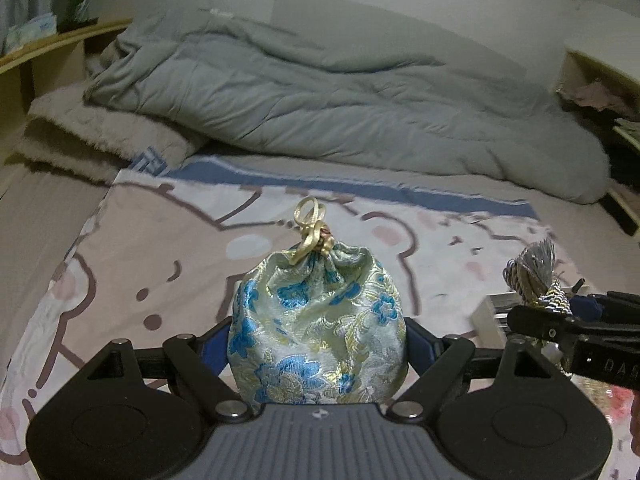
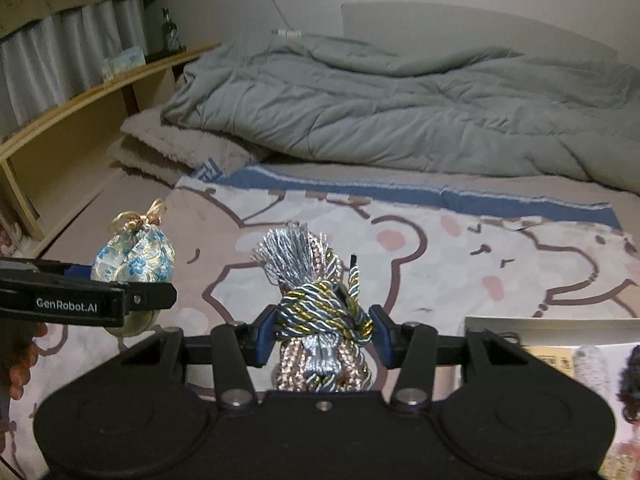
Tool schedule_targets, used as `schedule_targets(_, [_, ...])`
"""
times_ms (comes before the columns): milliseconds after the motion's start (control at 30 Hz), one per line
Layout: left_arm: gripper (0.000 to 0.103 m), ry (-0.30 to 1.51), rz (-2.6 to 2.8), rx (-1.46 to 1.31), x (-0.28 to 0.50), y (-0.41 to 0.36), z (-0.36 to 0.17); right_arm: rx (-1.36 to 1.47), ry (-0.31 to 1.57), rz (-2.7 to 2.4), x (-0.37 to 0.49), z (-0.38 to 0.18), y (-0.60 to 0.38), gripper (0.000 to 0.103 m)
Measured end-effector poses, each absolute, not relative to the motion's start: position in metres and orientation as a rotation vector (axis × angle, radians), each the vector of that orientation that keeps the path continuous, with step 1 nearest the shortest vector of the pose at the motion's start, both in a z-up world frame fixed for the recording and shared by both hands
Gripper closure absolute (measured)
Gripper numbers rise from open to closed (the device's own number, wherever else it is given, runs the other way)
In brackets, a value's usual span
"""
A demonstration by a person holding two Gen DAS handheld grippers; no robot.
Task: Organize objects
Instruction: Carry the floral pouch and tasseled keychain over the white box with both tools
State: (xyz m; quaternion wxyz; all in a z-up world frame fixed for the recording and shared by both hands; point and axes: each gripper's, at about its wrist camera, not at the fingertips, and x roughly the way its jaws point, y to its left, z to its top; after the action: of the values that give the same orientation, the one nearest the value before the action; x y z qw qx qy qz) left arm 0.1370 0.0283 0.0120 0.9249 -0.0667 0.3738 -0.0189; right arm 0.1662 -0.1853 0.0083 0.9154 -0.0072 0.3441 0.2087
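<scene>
- Above the bed's cartoon-print sheet (image 1: 120,248), left gripper (image 1: 318,340) clamps a round blue-flowered brocade drawstring pouch (image 1: 316,320); right gripper (image 2: 322,334) clamps a knotted silver-and-gold cord bundle with tassels (image 2: 320,312).
- Keep both grips firm; set each down separately, likely by the white box (image 2: 560,332) at the sheet's near right edge.

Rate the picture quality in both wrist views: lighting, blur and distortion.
Left wrist view: dim, cool indoor light; the brocade pouch is fairly sharp, the grey duvet soft; fisheye bends the wooden shelf and darkens the corners. Right wrist view: same dim light, no glare; the knotted cord bundle is crisp, the far wall slightly hazy, the frame edges curve strongly.
</scene>
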Motion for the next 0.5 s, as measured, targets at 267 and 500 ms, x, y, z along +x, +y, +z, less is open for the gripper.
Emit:
schedule_targets(267, [0.018, 0.727, -0.140, -0.183, 0.113, 0.002, 0.033, 0.002, 0.673, 0.384, 0.137, 0.035, -0.224, 0.054])
schedule_targets(500, [0.018, 0.719, -0.208, -0.157, 0.105, -0.035, 0.040, 0.020, 0.661, 0.345, 0.119, 0.038, -0.258, 0.053])
